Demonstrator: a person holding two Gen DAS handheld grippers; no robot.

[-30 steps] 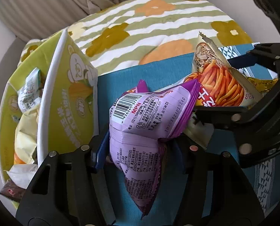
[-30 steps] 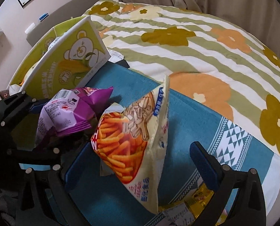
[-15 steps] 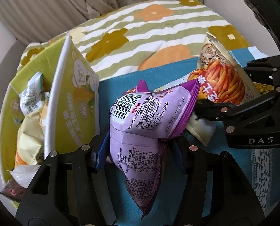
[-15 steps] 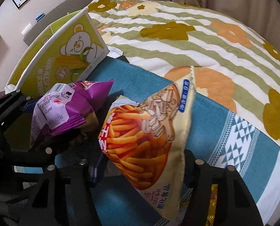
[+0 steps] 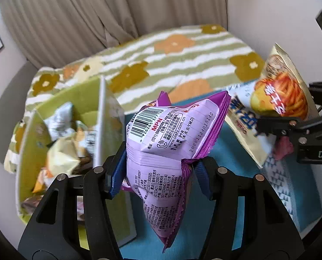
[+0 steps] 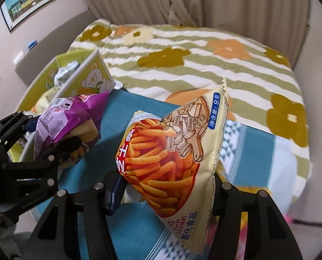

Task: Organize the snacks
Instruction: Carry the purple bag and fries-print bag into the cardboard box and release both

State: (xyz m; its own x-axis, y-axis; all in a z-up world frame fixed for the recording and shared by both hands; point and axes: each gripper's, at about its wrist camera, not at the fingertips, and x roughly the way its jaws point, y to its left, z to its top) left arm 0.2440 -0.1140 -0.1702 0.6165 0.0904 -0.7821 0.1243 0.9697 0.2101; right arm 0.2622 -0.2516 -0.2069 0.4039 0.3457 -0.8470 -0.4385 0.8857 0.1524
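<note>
Gripping a purple bag (image 5: 171,143), the left claw (image 5: 158,173) hides its front; right claw (image 6: 165,186), just closed, pinches a fries bag (image 6: 171,151), right pad hidden.

Glossy plastic film wraps the purple pack (image 5: 171,134) and the crinkled cream pack (image 6: 174,149). The green box (image 5: 28,143) looks like matt card. The grippers' pads (image 5: 115,173) are matt blue; the bedspread (image 6: 204,49) is soft quilted cloth.

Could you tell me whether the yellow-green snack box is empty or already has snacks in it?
Not empty: the snack box has several packets piled inside.
</note>
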